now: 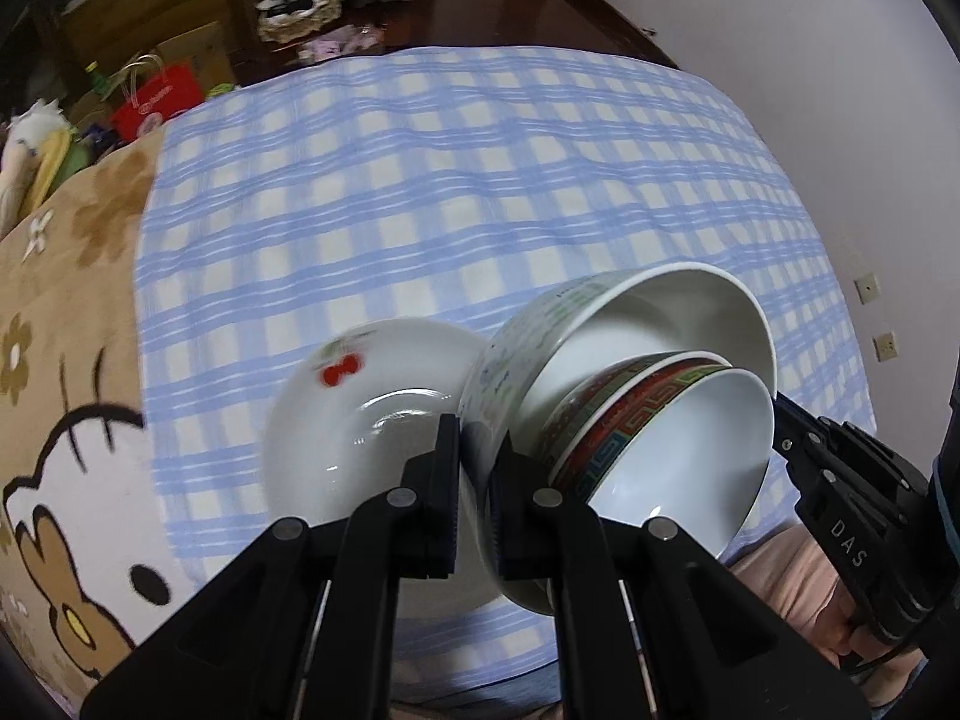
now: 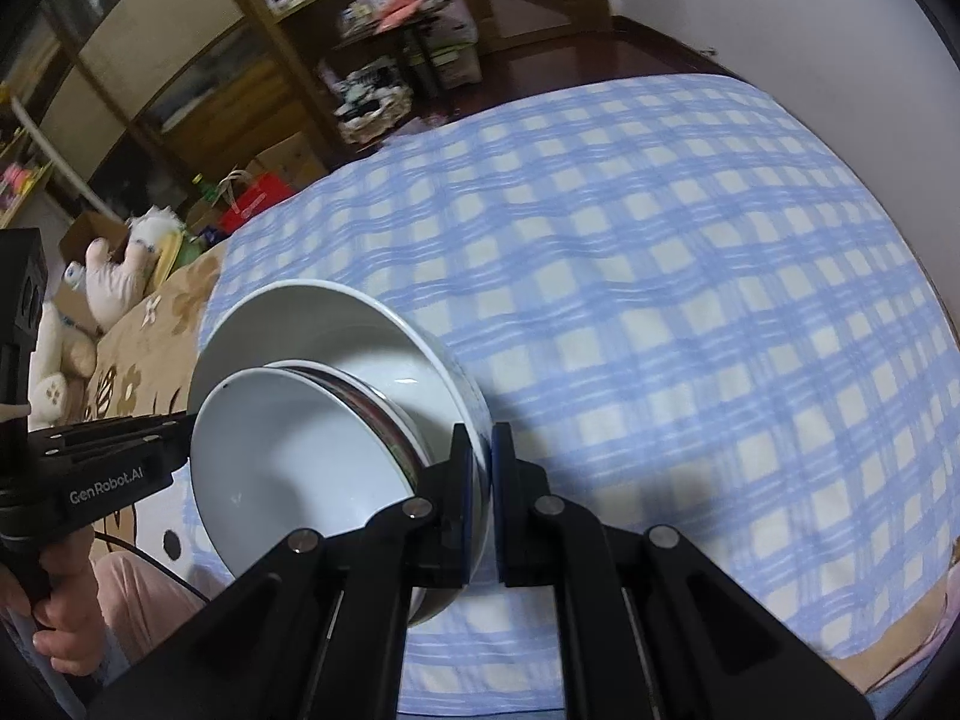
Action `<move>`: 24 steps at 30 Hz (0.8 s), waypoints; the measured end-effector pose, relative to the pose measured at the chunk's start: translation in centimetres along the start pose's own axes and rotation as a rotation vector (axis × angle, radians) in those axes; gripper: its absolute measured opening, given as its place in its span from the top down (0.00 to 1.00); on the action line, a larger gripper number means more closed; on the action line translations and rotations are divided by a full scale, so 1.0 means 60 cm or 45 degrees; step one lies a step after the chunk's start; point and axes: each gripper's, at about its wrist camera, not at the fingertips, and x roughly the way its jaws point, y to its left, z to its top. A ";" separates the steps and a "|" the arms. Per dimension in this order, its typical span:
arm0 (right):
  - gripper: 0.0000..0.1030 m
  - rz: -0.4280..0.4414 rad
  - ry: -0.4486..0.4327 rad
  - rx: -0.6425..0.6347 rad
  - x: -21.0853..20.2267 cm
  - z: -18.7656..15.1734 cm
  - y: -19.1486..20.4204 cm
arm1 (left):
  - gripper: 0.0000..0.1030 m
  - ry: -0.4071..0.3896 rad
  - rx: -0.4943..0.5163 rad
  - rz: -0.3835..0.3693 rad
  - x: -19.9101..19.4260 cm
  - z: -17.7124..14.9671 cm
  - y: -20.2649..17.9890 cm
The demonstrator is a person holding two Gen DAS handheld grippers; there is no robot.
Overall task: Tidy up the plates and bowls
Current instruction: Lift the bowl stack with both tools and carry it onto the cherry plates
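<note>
Holding: large white bowl [image 1: 630,324], tilted above the checked cloth [image 1: 420,180], patterned bowl [image 1: 672,438] nested inside, cherry plate [image 1: 360,420] beside it. My left gripper [image 1: 474,480] and right gripper [image 2: 479,498] pinch opposite rims. Ceramic: heavy, slick, breakable; grip rims only.
</note>
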 end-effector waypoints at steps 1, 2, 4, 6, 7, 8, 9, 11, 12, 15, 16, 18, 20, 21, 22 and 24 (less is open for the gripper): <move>0.93 0.008 0.005 -0.015 0.004 -0.001 0.013 | 0.92 -0.001 -0.016 0.006 -0.001 -0.004 0.013; 0.93 0.019 0.011 -0.023 0.009 -0.001 0.024 | 0.92 0.002 -0.031 0.011 -0.002 -0.008 0.026; 0.93 0.033 0.022 -0.047 0.020 -0.003 0.046 | 0.92 0.013 -0.067 0.019 0.001 -0.016 0.050; 0.93 0.042 0.038 -0.071 0.034 -0.006 0.066 | 0.92 0.027 -0.099 0.029 0.008 -0.026 0.071; 0.93 0.045 0.049 -0.080 0.041 -0.009 0.077 | 0.92 0.033 -0.108 0.038 0.012 -0.032 0.081; 0.92 0.048 0.059 -0.090 0.048 -0.012 0.085 | 0.92 0.043 -0.117 0.047 0.015 -0.038 0.090; 0.92 0.054 0.068 -0.088 0.054 -0.015 0.092 | 0.92 0.052 -0.122 0.054 0.019 -0.044 0.097; 0.92 0.037 0.077 -0.129 0.066 -0.023 0.110 | 0.92 0.068 -0.144 0.054 0.031 -0.052 0.113; 0.92 0.036 0.085 -0.135 0.073 -0.027 0.116 | 0.92 0.079 -0.158 0.051 0.038 -0.055 0.122; 0.91 0.034 0.115 -0.147 0.093 -0.033 0.131 | 0.93 0.089 -0.183 0.047 0.051 -0.058 0.136; 0.91 0.026 0.116 -0.159 0.096 -0.032 0.136 | 0.93 0.089 -0.193 0.040 0.054 -0.058 0.141; 0.91 0.021 0.116 -0.170 0.102 -0.027 0.142 | 0.94 0.090 -0.213 0.019 0.059 -0.055 0.148; 0.91 0.027 0.127 -0.156 0.110 -0.020 0.141 | 0.95 0.091 -0.220 0.012 0.065 -0.053 0.152; 0.91 0.024 0.131 -0.156 0.114 -0.018 0.141 | 0.95 0.091 -0.224 0.011 0.069 -0.051 0.153; 0.92 0.021 0.132 -0.162 0.117 -0.016 0.142 | 0.96 0.094 -0.225 0.008 0.074 -0.050 0.155; 0.92 0.020 0.131 -0.165 0.123 -0.013 0.143 | 0.96 0.114 -0.249 -0.017 0.085 -0.048 0.161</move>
